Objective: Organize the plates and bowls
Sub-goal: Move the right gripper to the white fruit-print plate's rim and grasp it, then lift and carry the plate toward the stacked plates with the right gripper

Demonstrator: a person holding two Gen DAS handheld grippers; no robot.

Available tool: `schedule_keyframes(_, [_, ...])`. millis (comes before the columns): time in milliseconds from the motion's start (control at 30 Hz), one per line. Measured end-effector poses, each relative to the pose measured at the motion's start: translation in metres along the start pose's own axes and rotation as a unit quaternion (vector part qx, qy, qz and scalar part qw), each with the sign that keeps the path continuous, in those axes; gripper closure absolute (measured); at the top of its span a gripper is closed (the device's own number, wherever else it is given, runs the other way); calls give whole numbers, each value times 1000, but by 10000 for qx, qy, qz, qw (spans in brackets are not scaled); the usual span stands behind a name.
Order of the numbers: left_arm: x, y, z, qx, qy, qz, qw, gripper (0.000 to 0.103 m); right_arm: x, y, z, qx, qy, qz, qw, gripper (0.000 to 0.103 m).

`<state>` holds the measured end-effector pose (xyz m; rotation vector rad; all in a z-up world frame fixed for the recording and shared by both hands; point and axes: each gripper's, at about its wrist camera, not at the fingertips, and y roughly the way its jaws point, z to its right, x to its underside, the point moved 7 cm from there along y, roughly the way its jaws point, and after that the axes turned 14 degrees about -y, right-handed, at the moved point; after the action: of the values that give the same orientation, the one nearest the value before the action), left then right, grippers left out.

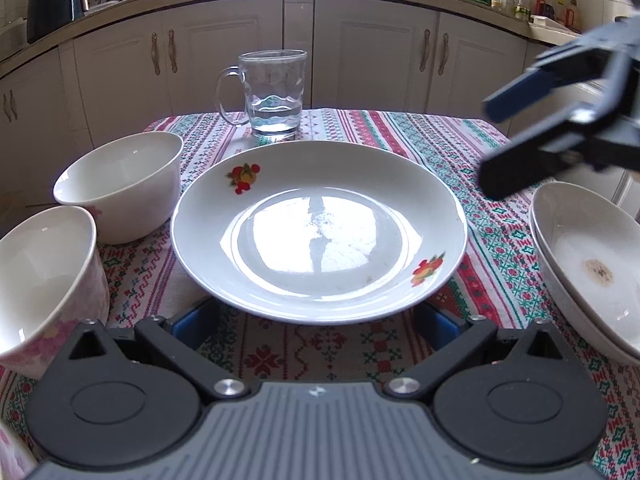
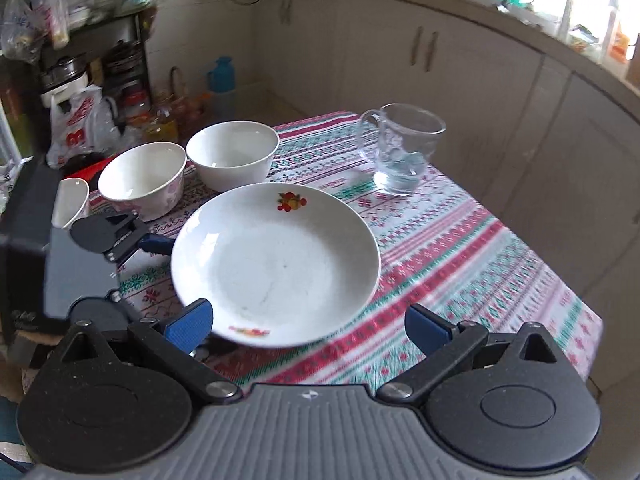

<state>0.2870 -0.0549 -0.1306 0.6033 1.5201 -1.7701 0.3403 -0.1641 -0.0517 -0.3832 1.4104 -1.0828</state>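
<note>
The fruit-printed plate (image 1: 320, 232), seen at the centre of the left wrist frame on the patterned tablecloth (image 1: 460, 152), is judged stiff, glazed, slippery and breakable, best taken by its raised rim. The left gripper (image 1: 316, 320) is spread fully wide with its pads under the plate's near edge, nothing clamped; the right gripper (image 2: 308, 326) is likewise open and empty. Counted: one plate, three deep bowls (image 2: 232, 152) at the left, two stacked shallow dishes (image 1: 592, 264) at the right, one glass mug (image 1: 276, 92).
</note>
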Motion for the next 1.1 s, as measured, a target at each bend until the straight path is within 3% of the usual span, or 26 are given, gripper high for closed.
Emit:
schedule_keyframes(633, [-2,-1,-2,43,-96,53,9999,1,-35,106,45,-998,-16,-317,9945,0])
schedule_keyframes(833, [-2,-3,-1,68,-80,73,9999,1,-38,125,50,-1245,55,-368,9915,12])
schedule_keyframes(1100, [-2,-4,-2,80,-58,88,9999,1,-38,134,58,-1698,394,-257,9844,17])
